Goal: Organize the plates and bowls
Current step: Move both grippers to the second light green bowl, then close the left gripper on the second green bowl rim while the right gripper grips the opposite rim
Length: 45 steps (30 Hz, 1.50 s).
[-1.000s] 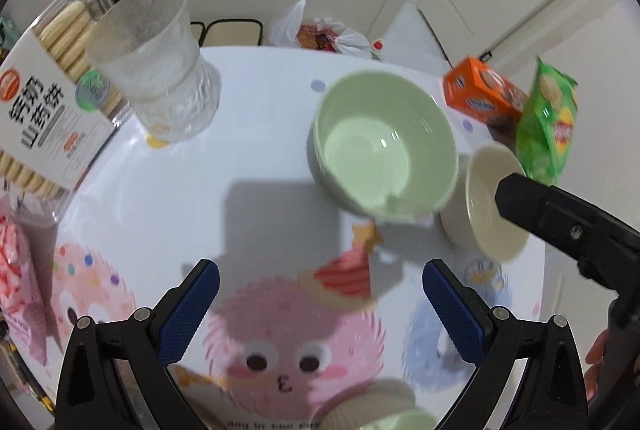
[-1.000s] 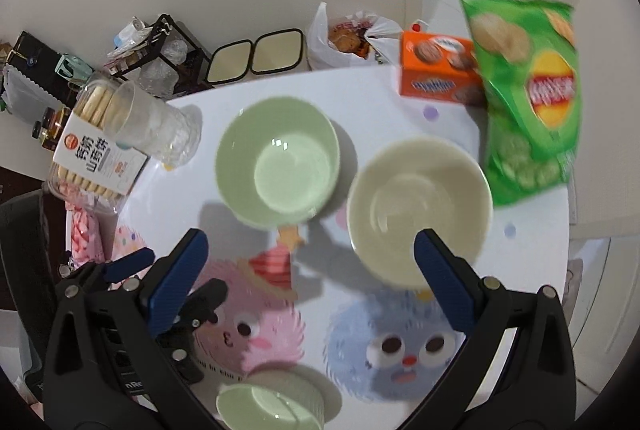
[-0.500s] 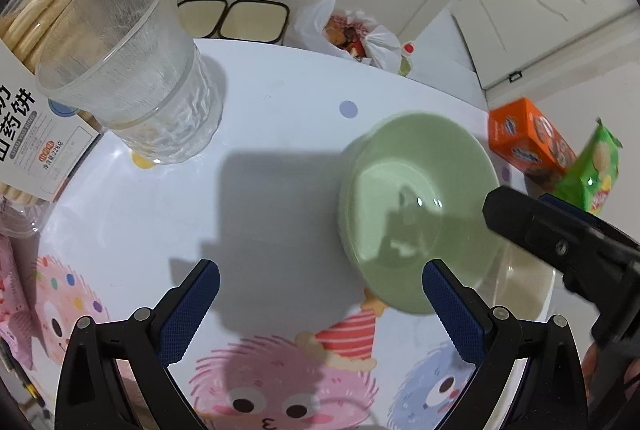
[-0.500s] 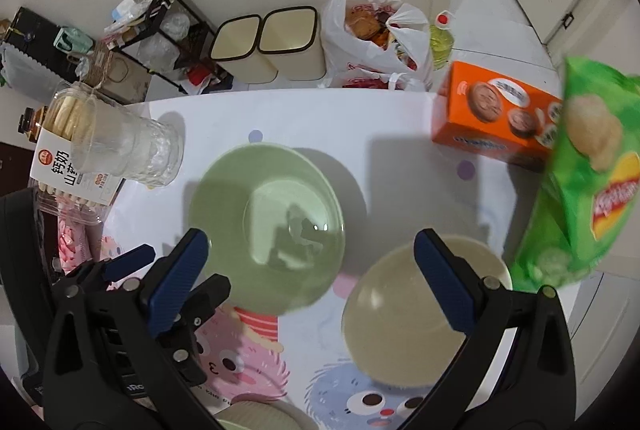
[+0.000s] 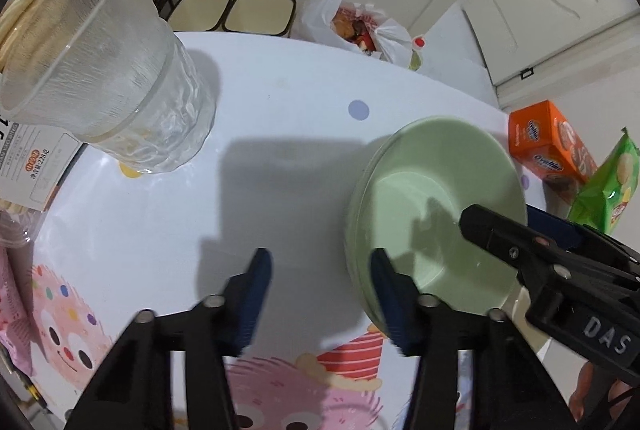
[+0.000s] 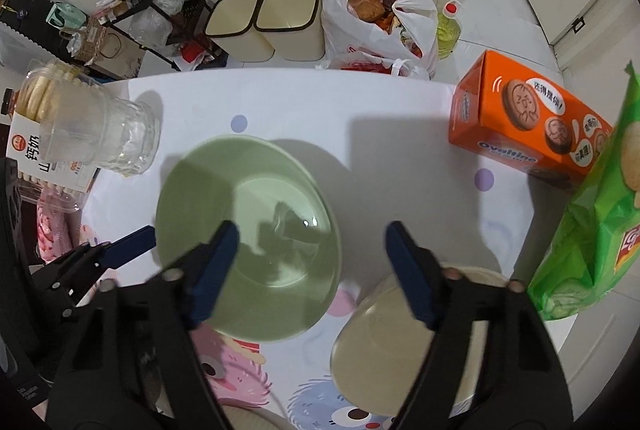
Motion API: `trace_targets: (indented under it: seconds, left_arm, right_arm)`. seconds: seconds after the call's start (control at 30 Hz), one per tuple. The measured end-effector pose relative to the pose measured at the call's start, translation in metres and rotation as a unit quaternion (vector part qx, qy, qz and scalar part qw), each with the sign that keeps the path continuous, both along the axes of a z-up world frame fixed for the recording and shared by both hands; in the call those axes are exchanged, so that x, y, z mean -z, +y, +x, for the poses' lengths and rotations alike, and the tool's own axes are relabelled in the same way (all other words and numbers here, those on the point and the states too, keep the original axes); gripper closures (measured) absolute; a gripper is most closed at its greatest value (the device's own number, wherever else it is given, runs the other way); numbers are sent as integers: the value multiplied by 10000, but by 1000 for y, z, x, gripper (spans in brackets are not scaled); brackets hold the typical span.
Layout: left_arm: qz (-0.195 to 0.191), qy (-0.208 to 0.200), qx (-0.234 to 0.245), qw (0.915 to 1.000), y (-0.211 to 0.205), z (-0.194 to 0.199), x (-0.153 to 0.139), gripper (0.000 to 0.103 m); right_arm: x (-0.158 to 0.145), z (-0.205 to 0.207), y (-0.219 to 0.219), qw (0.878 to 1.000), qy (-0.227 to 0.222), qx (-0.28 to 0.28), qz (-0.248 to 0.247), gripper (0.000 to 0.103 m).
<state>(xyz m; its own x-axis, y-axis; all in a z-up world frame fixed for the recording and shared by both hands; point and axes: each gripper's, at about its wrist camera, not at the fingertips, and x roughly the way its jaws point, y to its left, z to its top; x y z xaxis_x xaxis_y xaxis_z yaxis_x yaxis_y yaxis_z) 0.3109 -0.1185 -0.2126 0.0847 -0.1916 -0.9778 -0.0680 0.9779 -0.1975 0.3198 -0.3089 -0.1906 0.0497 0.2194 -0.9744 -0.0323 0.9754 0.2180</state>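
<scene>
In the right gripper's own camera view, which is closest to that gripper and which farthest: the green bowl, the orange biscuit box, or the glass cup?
From the right gripper:
1. Green bowl, nearest, under its left finger.
2. Orange biscuit box, off to the right, near the table's far edge.
3. Glass cup, farthest, at the far left edge.

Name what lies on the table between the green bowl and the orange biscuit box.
Right wrist view: only bare tablecloth with a purple dot separates the green bowl and orange biscuit box.
</scene>
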Motion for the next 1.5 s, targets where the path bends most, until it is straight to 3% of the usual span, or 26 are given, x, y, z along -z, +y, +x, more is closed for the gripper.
trace_targets:
  seconds: [0.07,0.17,0.33,0.5,0.67,0.77,0.97,1.5]
  left_arm:
    - [-42,-1,57,10000,-2,1,1,62]
    - [-168,-4,159,9997,-7,3,1,75]
    - [-254,-21,174,9995,-11,6,0,88]
    - [-212,-5,219,9995,-13,7,-2,93]
    - [-141,-6,248,9996,-7,6,-5,94]
    - [-87,-1,271,9996,-3,3,-4,95]
    - [-38,-11,267,9996,4,-11,-8,95]
    - [262,-457,490,9974,-7,-80,-61,95]
  right_arm:
    - [3,0,0,10000,52,-4,-36,55]
    - [6,-3,0,9999,92,41,12,71]
    - [8,-4,-2,9996,105,132,-208,85]
    - [6,-7,-8,9984,142,539,-46,85]
    - [6,-12,-1,9989,77,457,-104,86]
    - [7,-16,-1,9988,118,474,-89,96]
    - [7,-28,8,9991,95,408,-88,96]
    - [-46,-88,33,9988,-269,415,-31,96]
